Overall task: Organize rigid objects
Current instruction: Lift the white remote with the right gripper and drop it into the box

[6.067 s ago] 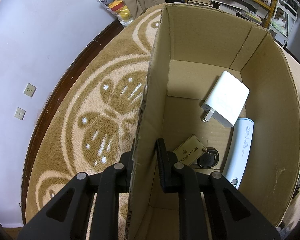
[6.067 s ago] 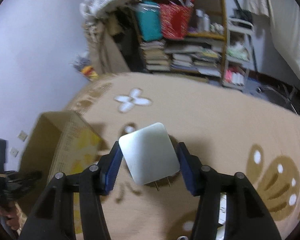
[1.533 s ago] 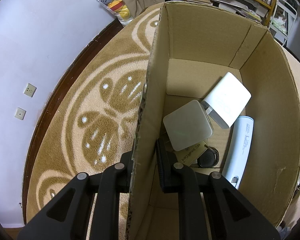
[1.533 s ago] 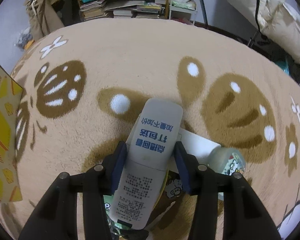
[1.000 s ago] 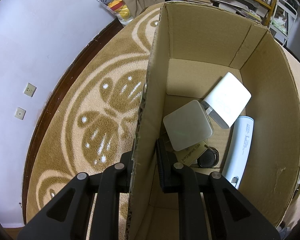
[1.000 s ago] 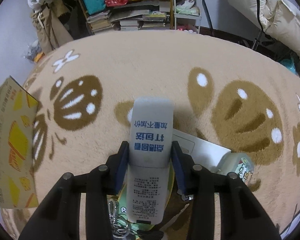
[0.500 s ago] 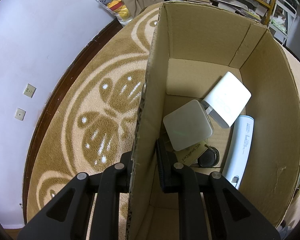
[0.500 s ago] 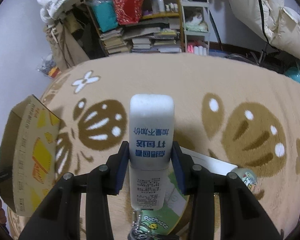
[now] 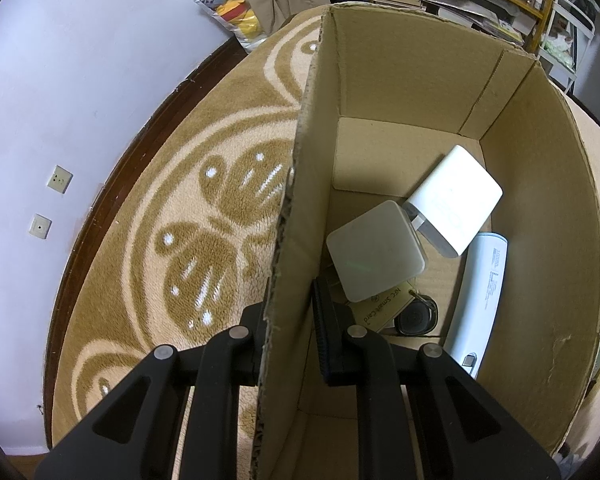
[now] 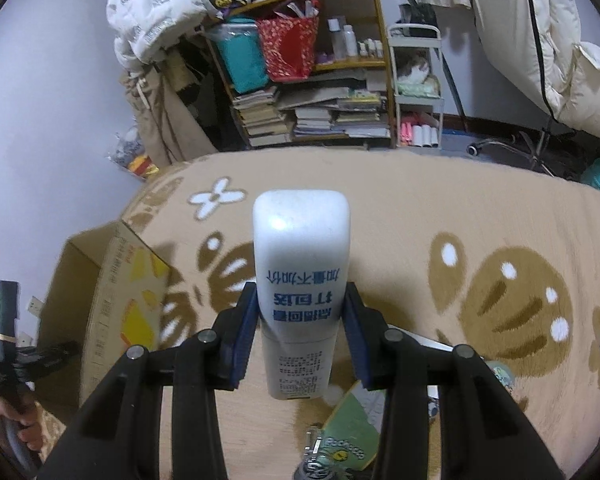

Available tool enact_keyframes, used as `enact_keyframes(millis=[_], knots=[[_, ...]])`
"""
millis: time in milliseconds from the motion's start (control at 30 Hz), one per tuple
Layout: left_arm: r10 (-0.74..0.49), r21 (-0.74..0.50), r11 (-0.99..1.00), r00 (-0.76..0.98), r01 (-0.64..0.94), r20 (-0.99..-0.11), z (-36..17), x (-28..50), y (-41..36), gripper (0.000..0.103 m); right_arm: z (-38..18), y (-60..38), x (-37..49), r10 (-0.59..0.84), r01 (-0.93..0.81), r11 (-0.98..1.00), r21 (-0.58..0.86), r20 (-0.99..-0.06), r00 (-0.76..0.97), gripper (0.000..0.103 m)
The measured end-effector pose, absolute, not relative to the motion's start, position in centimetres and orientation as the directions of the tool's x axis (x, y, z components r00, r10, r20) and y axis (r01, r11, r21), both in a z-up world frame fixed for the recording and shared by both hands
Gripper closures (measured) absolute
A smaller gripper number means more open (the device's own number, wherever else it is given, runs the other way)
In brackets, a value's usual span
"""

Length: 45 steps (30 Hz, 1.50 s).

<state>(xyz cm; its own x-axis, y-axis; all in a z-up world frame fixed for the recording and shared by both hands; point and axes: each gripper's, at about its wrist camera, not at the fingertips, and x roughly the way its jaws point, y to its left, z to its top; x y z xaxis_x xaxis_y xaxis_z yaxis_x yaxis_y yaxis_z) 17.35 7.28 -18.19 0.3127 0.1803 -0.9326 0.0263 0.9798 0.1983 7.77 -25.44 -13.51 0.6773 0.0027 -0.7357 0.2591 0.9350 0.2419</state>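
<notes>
Cardboard box (image 9: 380, 80) stands on the patterned carpet (image 9: 204, 216), and the left tool (image 9: 290, 308) is clamped tight on its near side wall, one finger outside and one inside. At the bottom of the box lie two white chargers: one flat square charger (image 9: 374, 252) near the gripped wall, and a second white charger (image 9: 454, 204) touching it on the far side, tilted. A tan card tag (image 9: 384, 308) and a black round fob (image 9: 416, 318) lie partly under the square charger. A white tube (image 9: 480, 300) lies along the opposite wall.

In the right wrist view, the right tool (image 10: 300, 332) holds a white bottle (image 10: 300, 280) with blue printed characters, its blue pads pressing on both sides of the bottle's middle. The bottle points away from the camera, raised above the carpet (image 10: 420, 208). Below it on the carpet sit a green card (image 10: 348, 432), a key ring (image 10: 312, 456) and a white flat item (image 10: 432, 346). The box (image 10: 112, 308) shows at the left, well apart from the bottle, with the person's hand (image 10: 8, 420) beside it. A cluttered bookshelf (image 10: 308, 80) stands at the far wall.
</notes>
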Motion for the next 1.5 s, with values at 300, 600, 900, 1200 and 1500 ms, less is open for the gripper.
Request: enact_keyframes(millis=[300, 600, 900, 1200, 1500], knots=[[0.183, 0.202, 0.979, 0.314, 0.030, -0.932, -18.2, 17.3, 7.1, 0.088, -10.4, -21.8, 9.6, 0.077, 0.154, 0.952, 0.263, -0.696, 0.714, 0.059], [0.179, 0.198, 0.980, 0.314, 0.031, -0.933, -18.1, 17.3, 7.3, 0.089, -8.4, -15.5, 12.2, 0.209, 0.010, 0.950, 0.312, -0.657, 0.725, 0.059], [0.173, 0.191, 0.981, 0.314, 0.030, -0.934, -18.1, 17.5, 7.5, 0.089, -8.5, -9.7, 13.9, 0.300, -0.105, 0.943, 0.315, -0.669, 0.681, 0.059], [0.164, 0.182, 0.983, 0.314, 0.028, -0.935, -18.1, 17.5, 7.7, 0.089, -11.8, -7.2, 15.5, 0.287, -0.109, 0.954, 0.278, -0.751, 0.595, 0.059], [0.167, 0.187, 0.982, 0.319, 0.033, -0.933, -18.1, 17.4, 7.6, 0.089, -12.4, -7.7, 15.4, 0.250, -0.076, 0.964, 0.256, -0.769, 0.588, 0.055]])
